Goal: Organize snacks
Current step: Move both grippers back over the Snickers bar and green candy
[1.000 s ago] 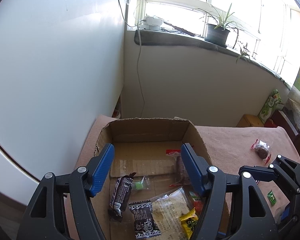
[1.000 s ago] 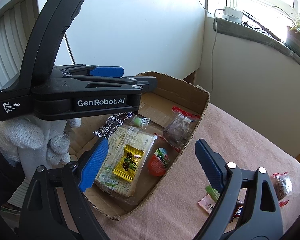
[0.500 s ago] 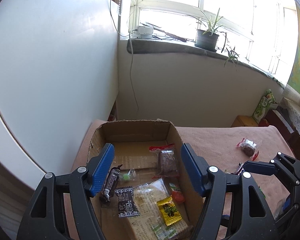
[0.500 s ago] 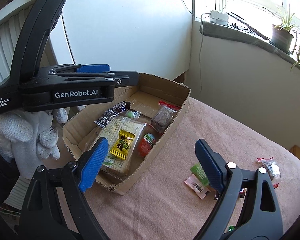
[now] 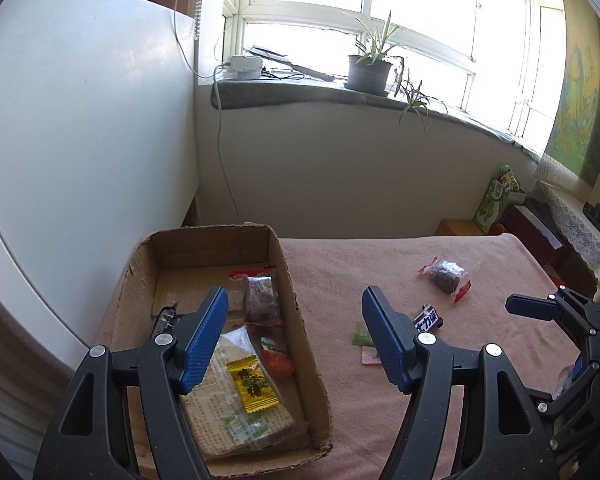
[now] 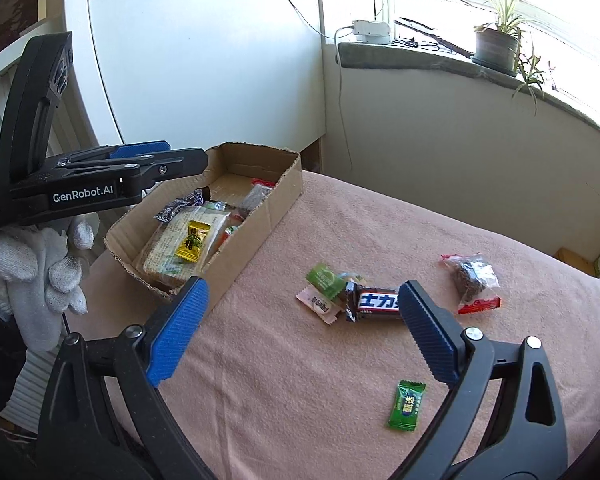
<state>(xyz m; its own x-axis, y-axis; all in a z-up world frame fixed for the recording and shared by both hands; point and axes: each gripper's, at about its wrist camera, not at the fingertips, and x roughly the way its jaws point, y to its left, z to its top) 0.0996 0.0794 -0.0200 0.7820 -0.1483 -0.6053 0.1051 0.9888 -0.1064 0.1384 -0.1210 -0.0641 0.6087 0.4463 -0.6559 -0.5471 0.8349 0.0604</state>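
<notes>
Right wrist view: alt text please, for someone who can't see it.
The right gripper, jaws opening and empty, hangs over a pink cloth strewn with wrapped snacks, nearest a chocolate bar. Behind, at left, a cardboard box already holds several snacks, beside the left gripper.

Bright daylight pours through a white-framed window; a potted plant sits on the grey sill; white wall at left; pink-covered tabletop.
</notes>
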